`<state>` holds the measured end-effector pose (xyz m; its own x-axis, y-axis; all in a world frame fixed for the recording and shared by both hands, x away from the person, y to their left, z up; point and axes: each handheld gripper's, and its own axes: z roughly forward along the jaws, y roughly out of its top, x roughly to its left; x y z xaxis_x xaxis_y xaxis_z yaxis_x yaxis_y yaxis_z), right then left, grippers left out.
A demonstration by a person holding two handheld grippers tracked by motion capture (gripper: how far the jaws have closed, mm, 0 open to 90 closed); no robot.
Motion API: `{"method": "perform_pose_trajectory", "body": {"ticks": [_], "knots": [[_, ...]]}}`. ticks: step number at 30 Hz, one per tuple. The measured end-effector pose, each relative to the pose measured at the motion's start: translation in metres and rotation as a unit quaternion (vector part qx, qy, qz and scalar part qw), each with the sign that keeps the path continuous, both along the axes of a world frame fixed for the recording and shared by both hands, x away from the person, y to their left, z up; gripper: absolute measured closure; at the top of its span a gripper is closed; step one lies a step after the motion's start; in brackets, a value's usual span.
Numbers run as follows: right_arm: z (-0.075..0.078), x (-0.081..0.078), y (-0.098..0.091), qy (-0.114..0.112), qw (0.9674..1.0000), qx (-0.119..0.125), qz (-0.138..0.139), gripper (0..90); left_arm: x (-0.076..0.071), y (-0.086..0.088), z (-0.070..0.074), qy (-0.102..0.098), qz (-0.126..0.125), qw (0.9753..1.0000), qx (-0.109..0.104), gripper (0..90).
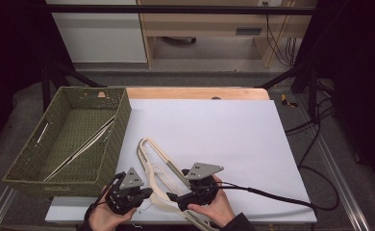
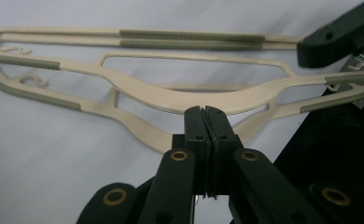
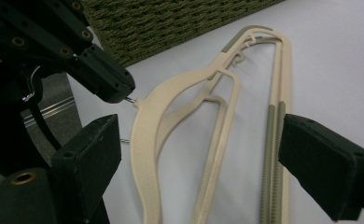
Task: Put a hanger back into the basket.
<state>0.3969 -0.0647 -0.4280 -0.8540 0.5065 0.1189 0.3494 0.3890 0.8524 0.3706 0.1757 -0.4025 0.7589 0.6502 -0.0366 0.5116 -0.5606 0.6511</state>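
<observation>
The table (image 1: 233, 125) is seen from a fixed camera set high on the person's side, faced forward and down — the woven basket (image 1: 27, 168) at left. Two cameras are carried on the grippers and aimed along the jaws, close to the surface. The cream hangers (image 1: 159, 168) are shared by all three views (image 2: 171, 98) (image 3: 171, 116) — in the gripper views at close range.
</observation>
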Motion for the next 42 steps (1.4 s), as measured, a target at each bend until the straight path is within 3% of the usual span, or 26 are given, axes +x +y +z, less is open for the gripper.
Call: {"method": "perform_pose_trajectory", "body": {"ticks": [5, 11, 16, 18, 20, 22, 23, 26, 31, 33, 34, 35, 36, 37, 38, 40, 41, 42], "knots": [[0.001, -0.001, 0.007, -0.003, 1.0000, -0.003, 0.006, 16.9, 0.004, -0.005, 0.008, 0.002, -0.002, 1.0000, 0.006, 88.6], [-0.005, -0.002, 0.019, 0.003, 0.9995, -0.026, 0.017, 26.7, 0.005, -0.014, 0.013, -0.005, -0.004, 0.9999, 0.013, 88.5], [-0.016, -0.003, 0.026, 0.007, 0.9981, -0.058, 0.019, 41.6, 0.004, -0.017, 0.013, -0.009, -0.004, 0.9998, 0.019, 88.5], [-0.017, -0.003, 0.027, 0.007, 0.9978, -0.062, 0.022, 44.3, 0.004, -0.017, 0.013, -0.010, -0.004, 0.9998, 0.019, 88.5], [-0.021, -0.002, 0.028, 0.008, 0.9971, -0.070, 0.030, 55.3, 0.004, -0.017, 0.013, -0.010, -0.004, 0.9998, 0.017, 88.5], [-0.022, -0.003, 0.029, 0.011, 0.9966, -0.075, 0.034, 59.4, 0.004, -0.017, 0.013, -0.010, -0.003, 0.9998, 0.017, 88.4], [-0.022, -0.003, 0.029, 0.011, 0.9966, -0.075, 0.034, 59.4, 0.004, -0.017, 0.013, -0.010, -0.003, 0.9998, 0.017, 88.4], [-0.022, -0.003, 0.030, 0.019, 0.9962, -0.068, 0.051, 71.8, 0.004, -0.016, 0.013, -0.009, 0.000, 0.9999, 0.014, 88.4], [-0.021, -0.005, 0.029, 0.019, 0.9962, -0.068, 0.051, 74.0, 0.005, -0.016, 0.014, -0.010, -0.001, 0.9999, 0.008, 88.1], [-0.020, -0.005, 0.029, 0.017, 0.9964, -0.067, 0.050, 74.2, 0.005, -0.014, 0.015, -0.013, -0.002, 0.9999, 0.001, 87.4], [-0.019, -0.005, 0.029, 0.013, 0.9964, -0.068, 0.049, 74.4, 0.005, -0.010, 0.020, -0.026, -0.001, 0.9995, -0.020, 81.9], [-0.019, -0.005, 0.029, 0.013, 0.9966, -0.067, 0.047, 74.4, 0.005, -0.010, 0.020, -0.026, -0.001, 0.9995, -0.020, 76.5], [-0.018, -0.005, 0.028, 0.012, 0.9966, -0.068, 0.045, 74.5, 0.004, -0.001, 0.031, -0.044, 0.009, 0.9975, -0.055, 69.0], [-0.018, -0.005, 0.028, 0.012, 0.9966, -0.068, 0.045, 74.5, 0.004, -0.001, 0.031, -0.044, 0.009, 0.9975, -0.055, 65.5], [-0.016, -0.004, 0.027, 0.007, 0.9966, -0.068, 0.046, 74.7, 0.001, 0.012, 0.044, -0.068, 0.017, 0.9932, -0.093, 59.3], [-0.014, -0.004, 0.026, 0.009, 0.9967, -0.068, 0.042, 75.0, 0.000, 0.021, 0.052, -0.088, 0.023, 0.9895, -0.112, 49.1], [-0.014, -0.004, 0.026, 0.009, 0.9967, -0.068, 0.042, 75.0, 0.000, 0.021, 0.052, -0.088, 0.023, 0.9895, -0.112, 46.4], [-0.011, -0.004, 0.024, 0.005, 0.9967, -0.071, 0.039, 75.4, 0.000, 0.031, 0.057, -0.097, 0.025, 0.9865, -0.129, 42.1]]}}
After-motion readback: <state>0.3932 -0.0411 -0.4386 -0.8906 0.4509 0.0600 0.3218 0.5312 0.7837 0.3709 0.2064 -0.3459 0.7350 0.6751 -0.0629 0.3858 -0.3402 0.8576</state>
